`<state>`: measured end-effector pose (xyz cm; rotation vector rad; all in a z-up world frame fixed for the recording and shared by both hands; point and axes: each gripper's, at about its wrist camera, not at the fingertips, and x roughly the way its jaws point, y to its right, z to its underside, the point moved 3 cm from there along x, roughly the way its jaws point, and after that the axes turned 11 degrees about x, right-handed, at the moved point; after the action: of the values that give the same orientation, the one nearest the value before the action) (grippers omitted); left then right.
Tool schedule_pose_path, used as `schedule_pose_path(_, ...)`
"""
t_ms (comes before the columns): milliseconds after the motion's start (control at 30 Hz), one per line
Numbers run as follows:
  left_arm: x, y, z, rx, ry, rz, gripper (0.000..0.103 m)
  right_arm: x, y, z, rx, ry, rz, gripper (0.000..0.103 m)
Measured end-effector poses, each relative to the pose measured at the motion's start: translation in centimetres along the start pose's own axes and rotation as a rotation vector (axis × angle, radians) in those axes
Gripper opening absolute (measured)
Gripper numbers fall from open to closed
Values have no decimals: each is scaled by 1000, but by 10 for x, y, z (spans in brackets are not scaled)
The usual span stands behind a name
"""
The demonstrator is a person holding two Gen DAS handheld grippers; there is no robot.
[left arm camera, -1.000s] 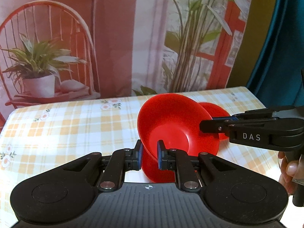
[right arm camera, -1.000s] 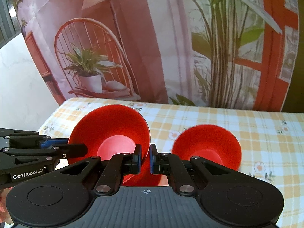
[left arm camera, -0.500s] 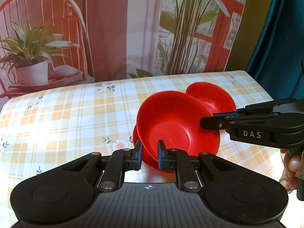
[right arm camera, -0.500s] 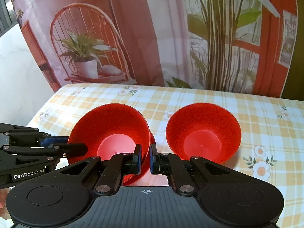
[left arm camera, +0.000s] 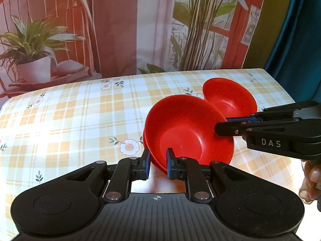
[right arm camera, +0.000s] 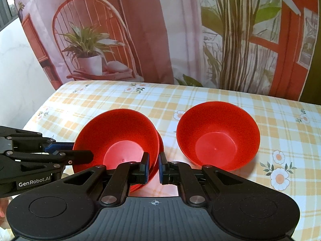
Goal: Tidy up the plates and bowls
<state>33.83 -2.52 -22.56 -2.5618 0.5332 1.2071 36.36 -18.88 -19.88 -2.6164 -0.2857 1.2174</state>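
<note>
A stack of red bowls (left arm camera: 186, 134) sits low over the checked tablecloth, one nested in another. My left gripper (left arm camera: 157, 163) is shut on the stack's near rim. My right gripper (right arm camera: 153, 165) is shut on the stack's (right arm camera: 120, 140) rim at its right side; it also shows in the left wrist view (left arm camera: 222, 128) coming in from the right. A second, single red bowl (right arm camera: 217, 138) stands upright on the cloth just right of the stack, and shows in the left wrist view (left arm camera: 230, 98) behind it.
The table (right arm camera: 230, 100) carries a yellow checked cloth with flowers. A printed backdrop of a chair and plants (left arm camera: 140, 26) hangs right behind the far edge. A teal curtain (left arm camera: 297, 40) is at the right. The cloth's left half (left arm camera: 60, 120) holds nothing.
Both grippers have come down and toward the table with the bowl stack, from tilted in the air to nearly level close to the cloth beside the single bowl.
</note>
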Motion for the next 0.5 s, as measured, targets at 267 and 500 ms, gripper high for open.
schedule_pose_path(267, -1, -4, 2, -3, -1, -23, 22, -3, 3, 0, -13, 10, 6, 11)
schedule_pose_path(500, -9, -1, -10, -2, 40, -32, 22, -16, 19, -7, -46, 47, 39, 13)
